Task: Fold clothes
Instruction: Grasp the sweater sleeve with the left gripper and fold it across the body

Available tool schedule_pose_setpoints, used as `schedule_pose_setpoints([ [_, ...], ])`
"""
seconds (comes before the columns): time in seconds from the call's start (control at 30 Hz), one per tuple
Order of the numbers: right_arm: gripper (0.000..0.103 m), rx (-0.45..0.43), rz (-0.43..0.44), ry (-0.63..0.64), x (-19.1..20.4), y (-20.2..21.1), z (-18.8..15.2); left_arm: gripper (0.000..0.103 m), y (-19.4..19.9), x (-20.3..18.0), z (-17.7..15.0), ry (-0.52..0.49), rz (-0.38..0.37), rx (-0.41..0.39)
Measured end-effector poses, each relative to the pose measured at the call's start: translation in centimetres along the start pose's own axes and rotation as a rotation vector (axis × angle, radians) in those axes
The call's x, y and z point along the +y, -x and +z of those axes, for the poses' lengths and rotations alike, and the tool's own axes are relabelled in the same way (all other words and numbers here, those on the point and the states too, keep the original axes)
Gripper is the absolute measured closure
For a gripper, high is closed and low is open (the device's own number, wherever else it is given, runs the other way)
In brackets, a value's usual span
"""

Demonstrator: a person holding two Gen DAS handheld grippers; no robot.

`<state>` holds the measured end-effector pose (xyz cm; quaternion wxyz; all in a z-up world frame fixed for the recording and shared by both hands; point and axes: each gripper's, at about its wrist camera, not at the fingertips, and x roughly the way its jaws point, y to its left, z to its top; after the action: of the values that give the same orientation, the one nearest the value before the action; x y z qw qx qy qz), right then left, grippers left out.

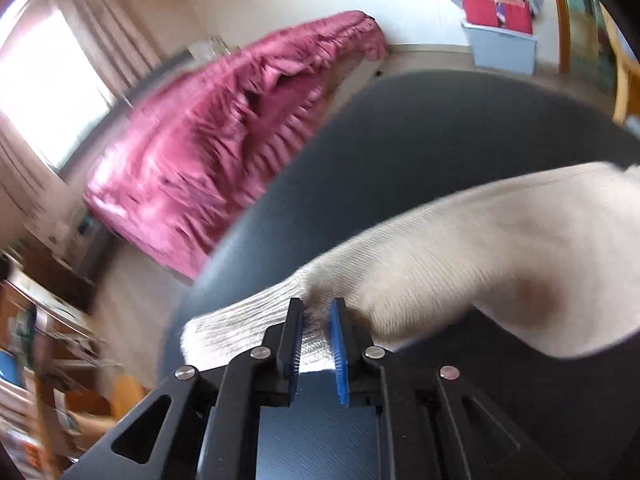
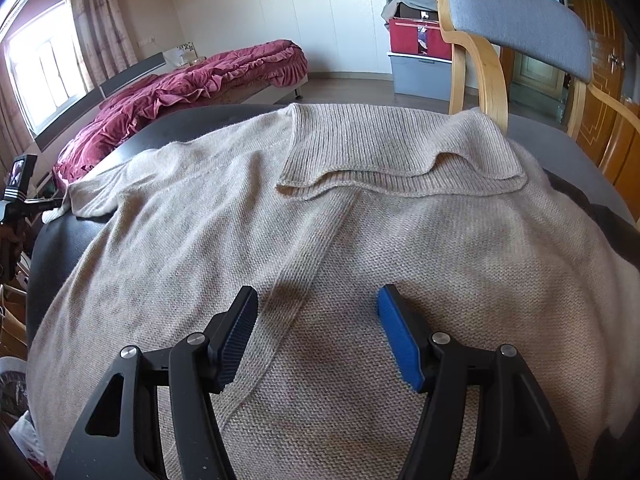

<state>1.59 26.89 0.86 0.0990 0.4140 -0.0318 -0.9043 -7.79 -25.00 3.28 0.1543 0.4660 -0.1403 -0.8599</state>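
Observation:
A beige knit sweater [image 2: 320, 240] lies spread on a dark round table [image 2: 52, 248], its wide ribbed collar [image 2: 400, 152] at the far side. My right gripper [image 2: 318, 296] hovers open just above the sweater's body, with nothing between its fingers. In the left wrist view one sleeve [image 1: 460, 248] runs in from the right across the table [image 1: 440, 128], and its ribbed cuff [image 1: 240, 328] lies at the near left edge. My left gripper [image 1: 317, 308] stands narrowly open with the cuff end of that sleeve between its pads. That view is blurred.
A bed with a crimson quilt [image 2: 180, 88] stands beyond the table on the left, under a bright window [image 2: 44, 72]. A wooden chair with a grey back [image 2: 516, 12] is at the far right. A red box on a grey bin [image 2: 420, 68] sits by the back wall.

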Motion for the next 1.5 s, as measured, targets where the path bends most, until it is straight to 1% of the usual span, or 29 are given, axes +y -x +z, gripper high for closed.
schedule_pose_setpoints([
  [0.17,0.037,0.000,0.005,-0.004,-0.1,0.0,0.0,0.087,-3.4,-0.2,2.8,-0.043,0.130,0.022],
  [0.23,0.037,0.000,0.008,-0.007,-0.1,0.0,0.0,0.087,-4.2,-0.4,3.6,-0.055,0.158,0.010],
  [0.3,0.037,0.000,0.011,-0.007,-0.2,0.0,0.0,0.087,-5.0,-1.1,4.3,-0.099,0.199,-0.013],
  [0.33,0.036,0.000,0.012,-0.007,-0.2,0.0,0.0,0.087,-5.4,-1.9,4.6,-0.152,0.235,-0.026],
  [0.4,0.036,0.000,0.014,-0.008,-0.2,-0.1,0.0,0.092,-5.9,-3.1,4.9,-0.241,0.283,-0.046],
  [0.47,0.036,0.000,0.016,-0.008,-0.2,-0.1,0.0,0.095,-6.3,-3.7,5.4,-0.278,0.290,-0.051],
  [0.53,0.036,-0.001,0.023,-0.014,-0.3,-0.1,0.0,0.093,-6.2,-3.0,6.0,-0.237,0.270,-0.032],
  [0.57,0.036,-0.003,0.027,-0.018,-0.4,0.0,0.0,0.089,-5.8,-2.3,6.3,-0.184,0.249,-0.029],
  [0.6,0.036,-0.003,0.030,-0.020,-0.4,0.0,0.0,0.088,-5.4,-1.5,6.6,-0.131,0.229,-0.025],
  [0.67,0.036,-0.005,0.035,-0.026,-0.5,0.0,0.0,0.088,-3.5,0.1,6.7,0.011,0.179,-0.054],
  [0.73,0.036,-0.005,0.033,-0.024,-0.5,0.1,0.0,0.088,-0.6,0.8,6.1,0.147,0.017,-0.113],
  [0.8,0.036,-0.005,0.027,-0.018,-0.3,0.1,0.0,0.088,1.1,-0.1,5.5,0.191,-0.134,-0.123],
  [0.9,0.036,-0.004,0.024,-0.016,-0.2,0.1,0.1,0.088,3.6,-4.8,4.5,0.074,-0.274,-0.114],
  [0.97,0.036,-0.004,0.023,-0.015,-0.2,0.1,0.1,0.087,4.8,-8.8,4.1,-0.040,-0.330,-0.112],
  [1.03,0.036,-0.004,0.023,-0.015,-0.3,0.1,0.0,0.087,5.0,-12.1,4.2,-0.121,-0.307,-0.105],
  [1.07,0.036,-0.004,0.023,-0.015,-0.3,0.1,0.0,0.087,5.3,-13.1,4.4,-0.137,-0.253,-0.142],
  [1.2,0.036,-0.005,0.024,-0.016,-0.3,0.1,0.0,0.087,4.1,-14.6,6.8,-0.122,-0.242,-0.125],
  [1.23,0.036,-0.005,0.024,-0.017,-0.3,0.1,0.0,0.087,3.7,-14.7,7.4,-0.119,-0.246,-0.120],
  [1.3,0.036,-0.006,0.028,-0.021,-0.3,0.1,0.0,0.082,3.3,-14.8,8.1,-0.114,-0.236,-0.116],
  [1.4,0.036,-0.007,0.034,-0.028,-0.3,0.2,-0.1,0.081,3.1,-14.3,7.9,-0.115,-0.244,-0.125],
  [1.47,0.036,-0.008,0.035,-0.029,-0.3,0.3,-0.1,0.078,3.6,-14.4,6.7,-0.179,-0.214,-0.161],
  [1.5,0.036,-0.008,0.035,-0.029,-0.4,0.3,-0.1,0.075,3.9,-14.4,6.1,-0.213,-0.188,-0.179],
])
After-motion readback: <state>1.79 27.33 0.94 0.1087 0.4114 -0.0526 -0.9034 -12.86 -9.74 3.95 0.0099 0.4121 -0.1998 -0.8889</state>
